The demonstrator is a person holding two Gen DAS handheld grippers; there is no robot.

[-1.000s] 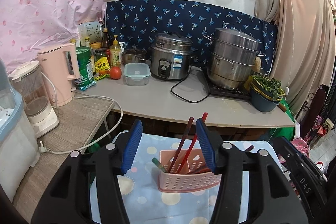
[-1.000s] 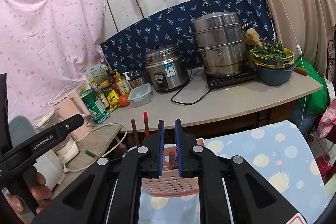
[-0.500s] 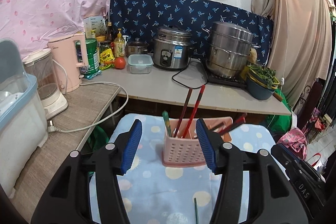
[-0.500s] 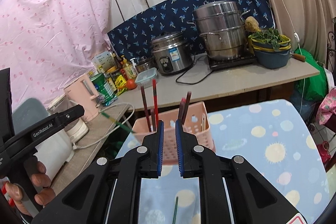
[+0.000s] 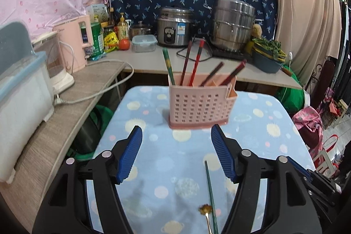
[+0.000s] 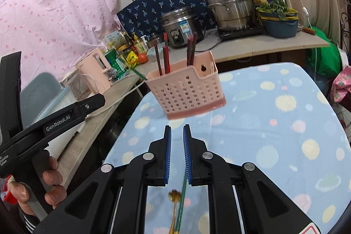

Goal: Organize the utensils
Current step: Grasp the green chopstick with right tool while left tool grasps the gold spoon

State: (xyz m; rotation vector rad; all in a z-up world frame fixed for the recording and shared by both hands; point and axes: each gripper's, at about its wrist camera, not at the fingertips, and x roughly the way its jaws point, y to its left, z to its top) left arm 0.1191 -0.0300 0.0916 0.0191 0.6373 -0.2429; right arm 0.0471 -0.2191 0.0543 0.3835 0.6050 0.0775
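Note:
A pink perforated basket [image 5: 198, 108] stands on the blue spotted cloth [image 5: 153, 159], holding several red and dark chopsticks [image 5: 196, 63] and one green one [image 5: 167, 66]. A loose green chopstick [image 5: 210, 194] and a gold-tipped utensil [image 5: 206, 212] lie on the cloth nearer me. My left gripper [image 5: 176, 131] hovers just short of the basket, its jaws opening with nothing between them. My right gripper [image 6: 177, 127] is shut to a narrow slit and empty, above the green chopstick [image 6: 181, 201] and the gold utensil [image 6: 174, 195], with the basket [image 6: 186, 91] ahead.
A counter [image 5: 153, 60] behind the cloth carries a rice cooker [image 5: 175, 29], a steel steamer [image 5: 233, 23], a bowl of greens [image 5: 266, 54], bottles and a pink kettle [image 5: 75, 43]. A wooden shelf [image 5: 72, 106] runs along the left. A person's hand [image 6: 50, 170] grips the left tool.
Both grippers pulled back and sank, so the basket now stands beyond the fingertips. The loose green chopstick and gold utensil came into view. The left jaws have spread wider.

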